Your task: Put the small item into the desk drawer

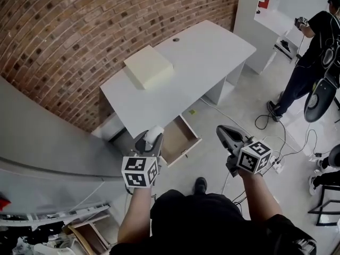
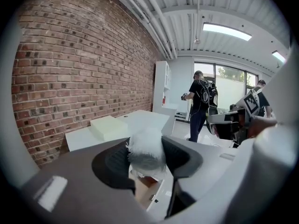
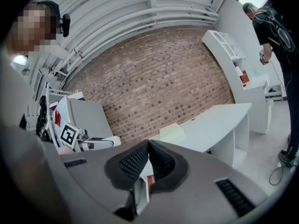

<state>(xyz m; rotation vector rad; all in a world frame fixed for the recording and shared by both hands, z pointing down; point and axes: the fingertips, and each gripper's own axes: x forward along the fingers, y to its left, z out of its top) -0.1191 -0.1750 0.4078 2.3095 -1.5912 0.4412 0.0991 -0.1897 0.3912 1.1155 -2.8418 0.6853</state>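
The left gripper [image 1: 153, 137] sits at 7 o'clock in the head view, its fingers [image 2: 114, 164] pinching the small item [image 2: 145, 148], a white fluffy wad that fills the gap between the dark pads and sticks out beyond their tips; seen from above, the item hangs over the floor just beside the open drawer [image 1: 179, 138], which lies at 3 o'clock from it; the drawer is pulled out from under the white surface [image 1: 202, 57] and shows a bare wooden bottom. The right gripper [image 1: 224, 133] is at 5 o'clock, well apart from the left one and off the drawer's 3 o'clock side; its fingers [image 3: 133, 162] are pressed together at the tips with nothing between them. On the surface, toward its 10 o'clock end, rests a cream block [image 1: 149, 66]; a brick wall [image 1: 79, 36] runs behind it. At 2 o'clock a second person [image 1: 311, 52] in dark clothes stands near a white shelf unit [image 1: 265, 20]; cables [image 1: 265, 122] trail on the floor between that person and the surface.
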